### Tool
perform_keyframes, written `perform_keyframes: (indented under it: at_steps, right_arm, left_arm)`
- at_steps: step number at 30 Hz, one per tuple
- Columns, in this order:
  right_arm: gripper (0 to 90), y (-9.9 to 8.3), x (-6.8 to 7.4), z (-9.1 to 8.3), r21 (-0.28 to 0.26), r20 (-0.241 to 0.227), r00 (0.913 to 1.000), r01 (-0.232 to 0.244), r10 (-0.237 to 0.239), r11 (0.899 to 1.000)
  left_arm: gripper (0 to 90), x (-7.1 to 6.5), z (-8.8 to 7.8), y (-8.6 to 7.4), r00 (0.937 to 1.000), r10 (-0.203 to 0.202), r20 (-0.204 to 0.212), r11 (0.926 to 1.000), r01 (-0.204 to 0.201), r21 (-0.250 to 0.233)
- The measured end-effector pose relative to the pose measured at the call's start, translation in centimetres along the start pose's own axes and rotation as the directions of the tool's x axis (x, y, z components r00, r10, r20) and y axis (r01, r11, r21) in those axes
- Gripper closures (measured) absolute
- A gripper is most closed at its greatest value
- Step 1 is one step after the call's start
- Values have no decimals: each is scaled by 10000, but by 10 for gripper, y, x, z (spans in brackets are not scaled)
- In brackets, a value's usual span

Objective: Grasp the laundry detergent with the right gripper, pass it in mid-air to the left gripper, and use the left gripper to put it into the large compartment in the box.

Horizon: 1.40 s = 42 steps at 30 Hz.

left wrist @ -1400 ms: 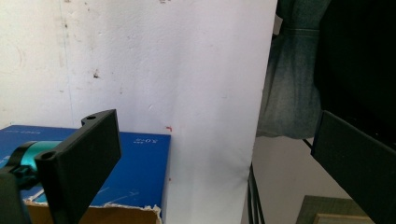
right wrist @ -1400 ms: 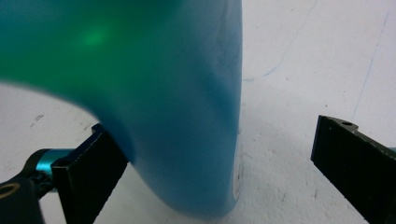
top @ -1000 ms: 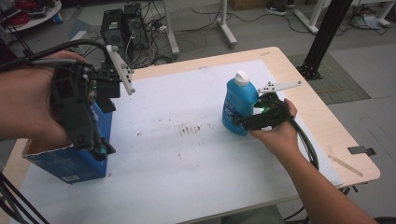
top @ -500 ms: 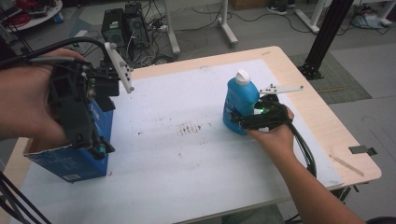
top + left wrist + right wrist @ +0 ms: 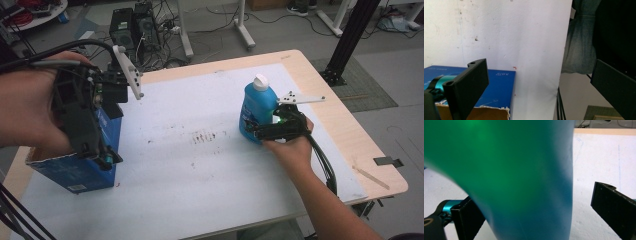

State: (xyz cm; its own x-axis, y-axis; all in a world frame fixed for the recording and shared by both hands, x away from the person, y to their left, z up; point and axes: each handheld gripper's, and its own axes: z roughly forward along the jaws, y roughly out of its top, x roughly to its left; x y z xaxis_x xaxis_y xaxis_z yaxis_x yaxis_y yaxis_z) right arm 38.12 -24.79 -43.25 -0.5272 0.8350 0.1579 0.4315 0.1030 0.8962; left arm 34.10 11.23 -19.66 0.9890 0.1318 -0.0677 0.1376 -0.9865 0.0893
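Bottle (image 5: 260,106) upright between spread right gripper (image 5: 257,131) jaws, left gripper (image 5: 102,155) agape above box (image 5: 75,172)

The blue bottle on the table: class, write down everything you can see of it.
The blue bottle stands upright on the white table cover, toward the person's right. It looks like glossy plastic, with a white cap, narrower shoulders and a label low on its side. The right hand-held gripper is at its base, its jaws open on either side; the right jaw stands clear of it.
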Motion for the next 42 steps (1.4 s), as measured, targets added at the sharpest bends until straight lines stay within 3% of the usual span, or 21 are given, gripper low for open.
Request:
perform_keyframes:
  at_steps: [7, 8, 42]
  right_arm:
    - [90, -1, 2, 1, -268, 172, 9997, 153, -149, 9995]
    - [154, -1, 3, 0, -464, 80, 9997, 243, -239, 9986]
    - [260, -3, 6, 3, -612, 384, 9977, 577, -554, 9965]
  left_arm:
    - [17, 1, 0, 0, 10000, 25, 29, 10000, -25, 28]
    - [17, 1, 0, 0, 10000, 33, 14, 10000, -33, 22]
    - [17, 5, 1, -4, 9999, -114, 51, 9999, 114, 21]
